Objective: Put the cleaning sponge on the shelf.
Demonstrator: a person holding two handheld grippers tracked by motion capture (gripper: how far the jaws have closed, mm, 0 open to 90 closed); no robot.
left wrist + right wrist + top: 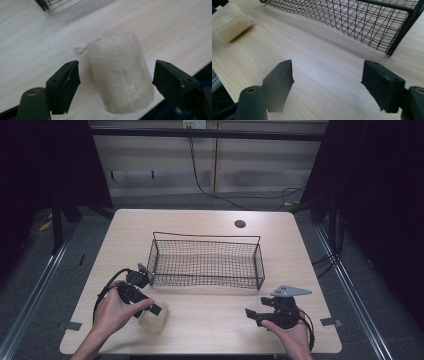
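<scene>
A cream, rough-textured roll (155,321) lies on its side near the table's front left. In the left gripper view this roll (120,75) lies between the two black jaws of my left gripper (116,68). The jaws stand apart on either side of it, with a clear gap at the left jaw and the right jaw very close. In the high view a hand holds the left gripper (150,312) over the roll. My right gripper (251,315) rests at the front right, jaws apart over bare wood (327,75), with the roll (229,21) farther off.
A black wire basket (207,281) stands empty in the middle of the light wooden table (210,330); its corner (397,37) is close ahead of the right gripper. A round cable hole (240,224) sits at the back. The front table edge is near both hands.
</scene>
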